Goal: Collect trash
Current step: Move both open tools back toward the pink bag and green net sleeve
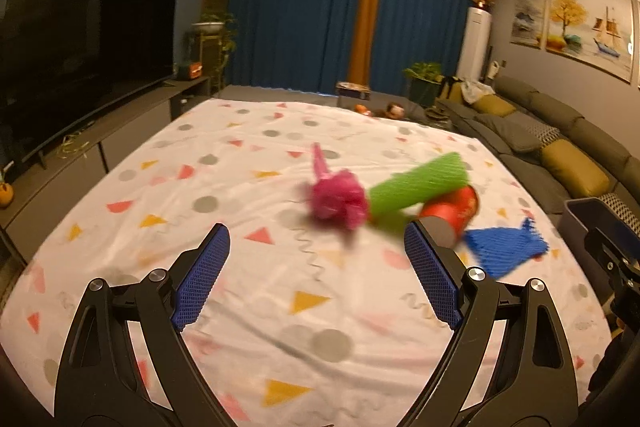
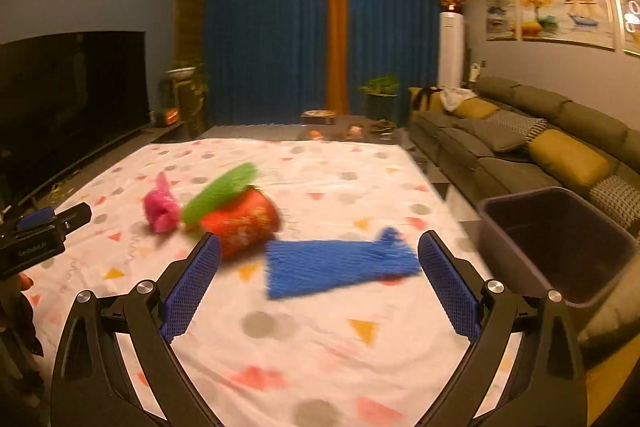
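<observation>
Trash lies on a white patterned cloth (image 1: 240, 187) (image 2: 320, 347). A crumpled pink net (image 1: 338, 201) (image 2: 160, 211), a green foam-net sleeve (image 1: 416, 185) (image 2: 220, 193), a red can on its side (image 1: 452, 213) (image 2: 244, 227) and a blue foam net (image 1: 506, 249) (image 2: 336, 263) sit close together. My left gripper (image 1: 316, 243) is open, its fingers short of the pink net. My right gripper (image 2: 320, 251) is open, its fingers either side of the blue net and just short of it. The left gripper also shows at the left edge of the right wrist view (image 2: 48, 223).
A dark bin (image 2: 560, 247) (image 1: 592, 215) stands to the right of the cloth, beside a long grey sofa (image 2: 520, 147) (image 1: 540, 143) with yellow cushions. A TV on a low cabinet (image 1: 80, 59) runs along the left. Blue curtains hang at the back.
</observation>
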### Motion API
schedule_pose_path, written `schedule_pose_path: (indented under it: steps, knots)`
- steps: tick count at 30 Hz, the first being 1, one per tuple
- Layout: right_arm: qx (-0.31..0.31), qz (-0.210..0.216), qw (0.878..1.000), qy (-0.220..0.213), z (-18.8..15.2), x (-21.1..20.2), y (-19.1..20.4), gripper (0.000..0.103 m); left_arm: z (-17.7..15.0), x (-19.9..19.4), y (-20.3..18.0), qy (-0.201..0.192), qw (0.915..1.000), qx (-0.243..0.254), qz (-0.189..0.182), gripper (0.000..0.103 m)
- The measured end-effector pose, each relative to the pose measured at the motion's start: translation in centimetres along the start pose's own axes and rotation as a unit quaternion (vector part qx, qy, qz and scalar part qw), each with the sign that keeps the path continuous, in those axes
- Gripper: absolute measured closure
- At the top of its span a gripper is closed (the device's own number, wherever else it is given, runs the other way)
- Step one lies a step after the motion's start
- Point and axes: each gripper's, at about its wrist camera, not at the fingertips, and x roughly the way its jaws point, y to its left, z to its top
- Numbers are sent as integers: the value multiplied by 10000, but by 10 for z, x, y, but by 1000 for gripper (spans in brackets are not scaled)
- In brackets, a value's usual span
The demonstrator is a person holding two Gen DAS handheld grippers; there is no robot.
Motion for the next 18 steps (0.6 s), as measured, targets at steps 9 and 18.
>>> schedule_pose_path:
  steps: [9,18]
  knots:
    - [-182,399,9988,220,21,61,52,16,17,16,31,-38,9996,-178,223,16]
    - [-11,530,9974,485,37,121,64,36,29,41,32,32,9998,-194,107,16]
